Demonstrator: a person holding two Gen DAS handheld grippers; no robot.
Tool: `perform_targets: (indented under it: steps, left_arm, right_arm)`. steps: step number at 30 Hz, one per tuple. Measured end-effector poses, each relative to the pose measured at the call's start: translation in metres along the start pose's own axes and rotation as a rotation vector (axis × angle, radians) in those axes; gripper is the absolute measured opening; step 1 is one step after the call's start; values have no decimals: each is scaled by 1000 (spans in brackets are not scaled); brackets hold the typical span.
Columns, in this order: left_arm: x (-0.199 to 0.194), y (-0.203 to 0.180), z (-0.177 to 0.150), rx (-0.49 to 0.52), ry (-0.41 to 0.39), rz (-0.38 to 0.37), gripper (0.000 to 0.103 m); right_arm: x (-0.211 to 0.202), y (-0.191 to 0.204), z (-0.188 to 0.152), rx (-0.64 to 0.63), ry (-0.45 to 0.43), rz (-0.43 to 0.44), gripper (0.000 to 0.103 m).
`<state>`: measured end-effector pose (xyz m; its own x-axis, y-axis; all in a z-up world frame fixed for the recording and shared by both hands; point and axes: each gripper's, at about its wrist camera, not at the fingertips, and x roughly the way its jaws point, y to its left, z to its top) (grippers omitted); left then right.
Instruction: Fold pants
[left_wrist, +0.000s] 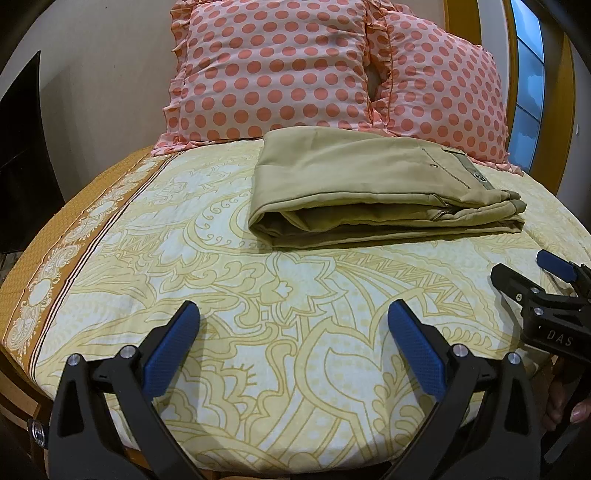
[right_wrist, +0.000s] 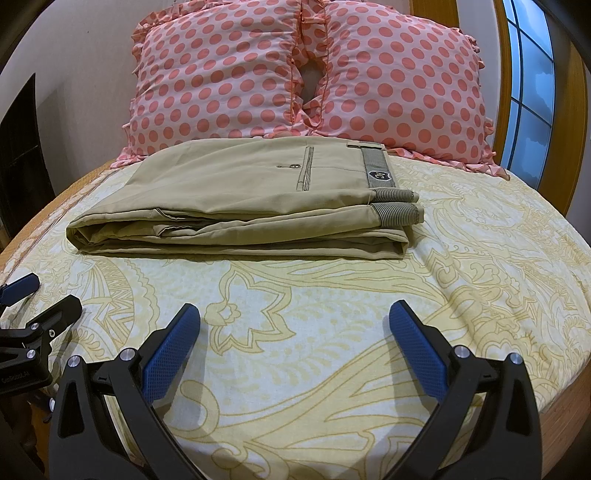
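Lying folded on the bedsheet (right_wrist: 332, 332), khaki pants (right_wrist: 236, 206); both grippers' jaws apart, empty.

White letters "DAS" on the black body of the right gripper (left_wrist: 532, 273), seen from the left wrist. Small pale lettering on the left gripper (right_wrist: 40, 295) body, too blurred to read (likewise the waistband badge (right_wrist: 377, 175) on the pants (right_wrist: 229, 192)).

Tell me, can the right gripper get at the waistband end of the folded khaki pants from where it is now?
Probably yes. The right gripper is open and empty, and only bare bedsheet lies between it and the waistband of the folded khaki pants.
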<state>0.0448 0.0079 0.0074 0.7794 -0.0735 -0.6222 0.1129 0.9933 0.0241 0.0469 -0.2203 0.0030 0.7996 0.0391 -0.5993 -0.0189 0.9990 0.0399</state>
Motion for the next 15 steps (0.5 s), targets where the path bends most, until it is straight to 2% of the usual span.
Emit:
perform_targets:
  steps: [15]
  left_arm:
    - [0,-1,0,0,1,1,101]
  right_arm:
    - [0,-1,0,-1,-1,1,102]
